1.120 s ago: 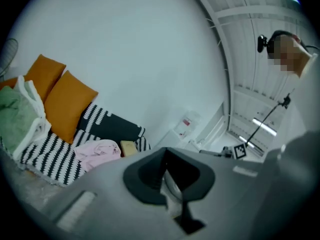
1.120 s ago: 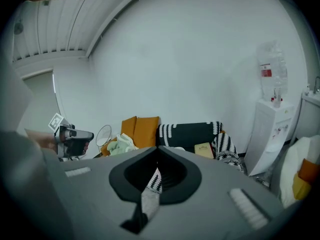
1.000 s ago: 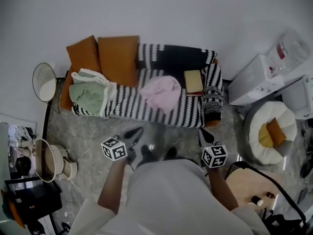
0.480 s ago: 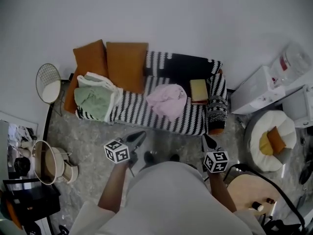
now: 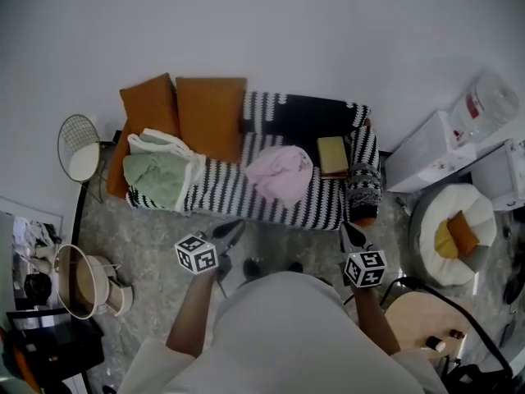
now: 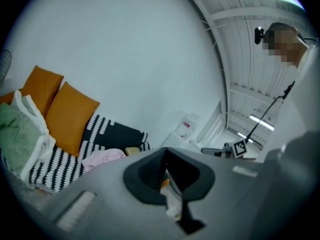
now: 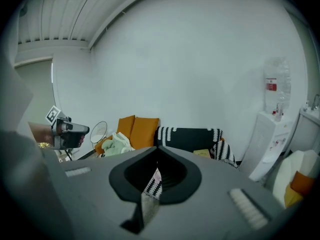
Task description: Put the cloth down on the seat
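Observation:
A pink cloth [image 5: 281,173] lies bunched on the middle of the seat of the black-and-white striped sofa [image 5: 225,189]. It also shows in the left gripper view as pink cloth [image 6: 104,159]. A green and white cloth [image 5: 160,175] is heaped at the seat's left end, below two orange cushions [image 5: 209,113]. My left gripper [image 5: 232,230] and right gripper [image 5: 348,232] hang over the floor in front of the sofa, both shut with nothing held. From the left gripper [image 6: 165,151] and the right gripper [image 7: 157,149] the sofa is well ahead.
A yellowish book [image 5: 333,154] lies at the seat's right end. A round wire side table [image 5: 79,148] stands left of the sofa. A water dispenser [image 5: 447,142] and a white pouf [image 5: 455,224] are at the right. A basket [image 5: 82,281] and a wooden stool [image 5: 418,318] flank the person.
The head view has drifted a little, so the sofa sits slightly lower in frame. Both grippers stay shut in front of the person. The cloths have not moved.

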